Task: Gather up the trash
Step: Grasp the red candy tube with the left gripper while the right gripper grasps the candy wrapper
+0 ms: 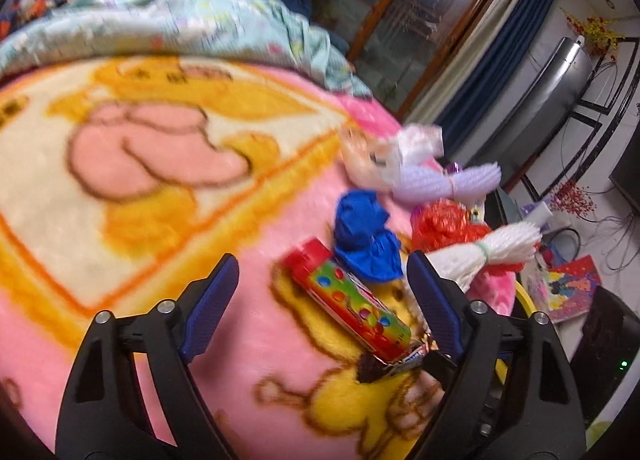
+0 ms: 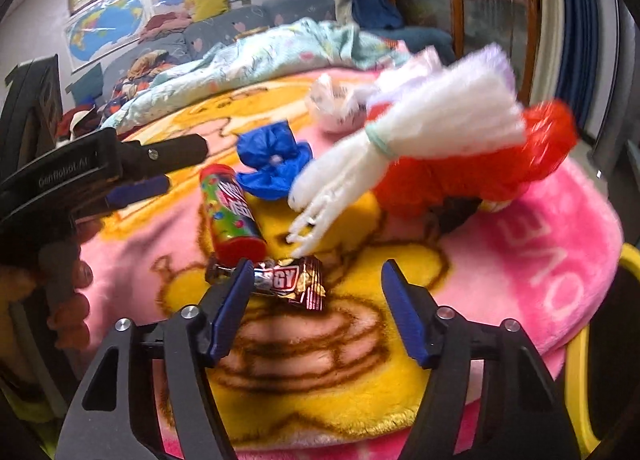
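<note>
Trash lies on a pink and yellow blanket [image 1: 248,340] [image 2: 520,260]. A candy tube with red caps [image 1: 348,304] [image 2: 230,212] lies between my left gripper's open jaws. A brown candy-bar wrapper [image 2: 294,282] [image 1: 384,366] lies just ahead of my right gripper [image 2: 316,276], which is open and empty, its left pad overlapping the wrapper. My left gripper [image 1: 324,272] is open and empty; it also shows at the left of the right wrist view [image 2: 140,180]. A crumpled blue bag [image 1: 366,236] [image 2: 272,162], white foam netting [image 1: 488,252] [image 2: 400,140], a red bag [image 1: 444,224] [image 2: 480,168] and a pale wrapper [image 1: 384,156] [image 2: 336,108] lie beyond.
A light green quilt [image 1: 180,24] [image 2: 260,56] is bunched at the back of the bed. Purple foam netting [image 1: 452,180] lies by the pale wrapper. The blanket's edge drops off at the right, with a yellow frame [image 2: 576,372] beneath. Floor clutter [image 1: 568,288] lies right.
</note>
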`<state>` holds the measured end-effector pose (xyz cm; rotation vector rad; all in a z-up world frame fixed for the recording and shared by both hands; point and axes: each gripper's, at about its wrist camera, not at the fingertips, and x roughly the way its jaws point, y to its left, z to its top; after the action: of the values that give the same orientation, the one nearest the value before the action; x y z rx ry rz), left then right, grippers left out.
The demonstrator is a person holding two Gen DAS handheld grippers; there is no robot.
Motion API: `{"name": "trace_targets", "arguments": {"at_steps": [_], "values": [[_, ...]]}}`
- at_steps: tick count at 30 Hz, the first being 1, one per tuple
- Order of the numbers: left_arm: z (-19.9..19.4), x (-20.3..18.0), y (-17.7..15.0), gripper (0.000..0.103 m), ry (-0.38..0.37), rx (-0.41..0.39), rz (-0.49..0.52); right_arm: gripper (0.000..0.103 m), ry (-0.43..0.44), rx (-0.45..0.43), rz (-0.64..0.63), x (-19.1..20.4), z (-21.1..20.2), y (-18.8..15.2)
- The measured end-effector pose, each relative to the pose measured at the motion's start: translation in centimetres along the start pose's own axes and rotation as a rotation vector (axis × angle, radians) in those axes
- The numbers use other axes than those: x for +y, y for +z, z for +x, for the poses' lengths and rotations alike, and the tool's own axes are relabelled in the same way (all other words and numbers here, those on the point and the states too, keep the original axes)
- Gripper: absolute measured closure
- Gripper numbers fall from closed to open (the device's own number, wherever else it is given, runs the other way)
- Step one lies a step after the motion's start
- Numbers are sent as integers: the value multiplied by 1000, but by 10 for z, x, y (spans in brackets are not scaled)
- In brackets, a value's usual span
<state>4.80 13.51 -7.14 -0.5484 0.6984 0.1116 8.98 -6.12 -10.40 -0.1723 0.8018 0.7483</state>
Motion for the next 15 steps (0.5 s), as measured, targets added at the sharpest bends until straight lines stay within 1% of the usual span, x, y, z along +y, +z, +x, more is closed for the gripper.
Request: {"name": "trace_targets", "arguments": {"at_steps": [1,4,5,6,8,10,11,12,13,15], "values": [[6,0,-1,30,-5,24,-13,48,17,15,14,-2,4,-1],[18,0,-4,32,-3,60,-30,54,57,18,19,-3,3,-4],[20,0,-5,34,-4,68,-35,59,68,20,17,-2,2,-4],[23,0,-5,39,-2,76,-37,62,88,32,14,0,3,-6],[27,0,-7,41,12,85,-37,65,102,43,2,4,4,-9],[27,-1,-7,43,17,84,-35,74,98,47,-11,6,3,-12],[28,-1,-7,45,17,86,-37,82,97,48,-7,4,2,-13],[28,-1,-7,46,17,87,-38,86,103,50,2,2,2,-13],[28,-1,-7,46,13,89,-36,87,121,57,16,-1,0,-14],[28,-2,-8,52,3,92,-33,88,137,64,20,-3,-1,-14]]}}
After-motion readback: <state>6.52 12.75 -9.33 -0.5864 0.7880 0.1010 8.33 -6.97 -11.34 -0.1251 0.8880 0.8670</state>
